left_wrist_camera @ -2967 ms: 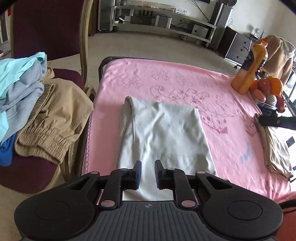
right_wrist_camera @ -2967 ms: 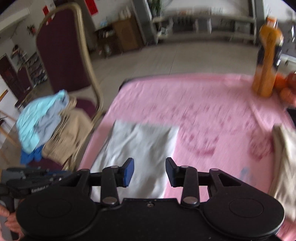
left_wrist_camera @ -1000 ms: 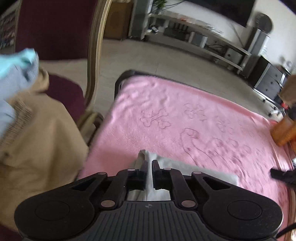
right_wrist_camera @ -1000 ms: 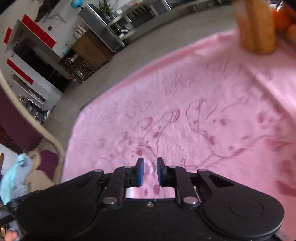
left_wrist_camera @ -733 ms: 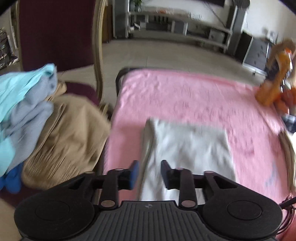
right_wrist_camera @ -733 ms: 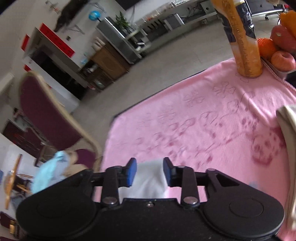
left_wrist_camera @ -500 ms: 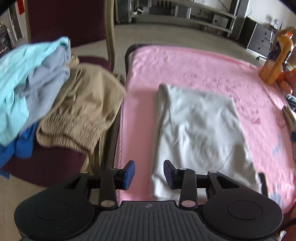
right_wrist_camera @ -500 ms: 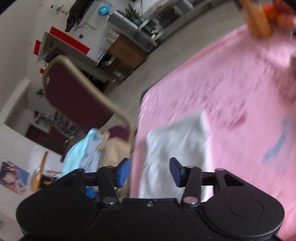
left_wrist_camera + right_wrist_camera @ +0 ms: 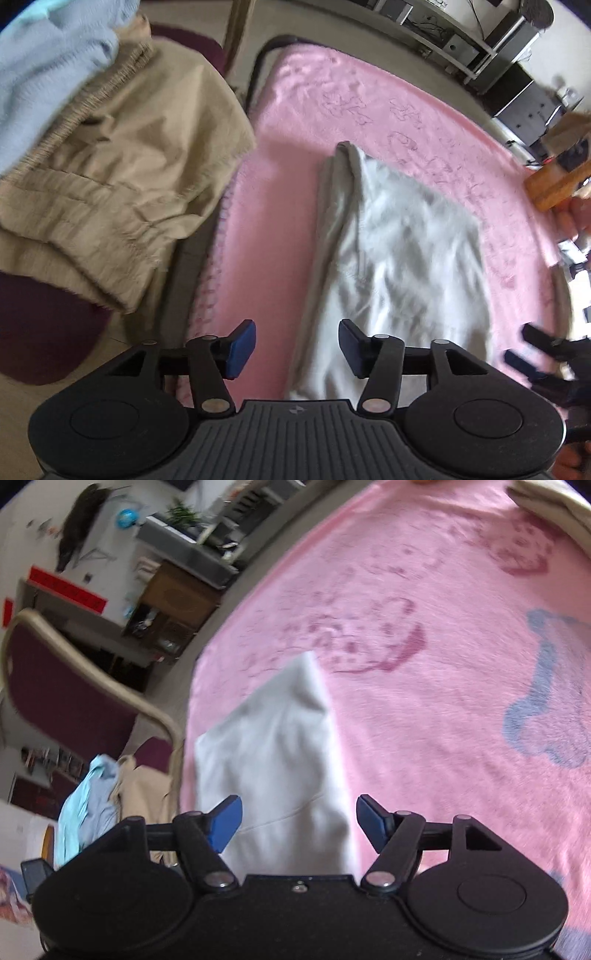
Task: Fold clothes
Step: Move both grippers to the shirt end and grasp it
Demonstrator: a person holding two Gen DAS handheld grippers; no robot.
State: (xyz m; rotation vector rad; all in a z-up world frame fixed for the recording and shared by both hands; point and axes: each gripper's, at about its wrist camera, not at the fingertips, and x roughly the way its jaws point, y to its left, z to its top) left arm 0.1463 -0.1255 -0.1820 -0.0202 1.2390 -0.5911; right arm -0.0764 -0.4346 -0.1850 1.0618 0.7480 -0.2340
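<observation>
A folded light grey garment point(image 9: 399, 258) lies on the pink blanket point(image 9: 280, 206); it also shows in the right wrist view point(image 9: 277, 768). My left gripper point(image 9: 297, 347) is open and empty above the garment's near left edge. My right gripper point(image 9: 297, 823) is open and empty above the garment's near end. The right gripper's black fingers point(image 9: 535, 339) show at the right edge of the left wrist view.
A maroon chair point(image 9: 66, 686) at the left holds a pile of tan trousers point(image 9: 110, 177) and light blue clothes point(image 9: 48, 70). An orange bottle point(image 9: 554, 184) stands at the far right. A folded beige garment point(image 9: 554, 509) lies at the blanket's right side.
Both grippers were shut on the grey garment a second ago, then let go and opened wide. They have drawn back and dropped close over its near end.
</observation>
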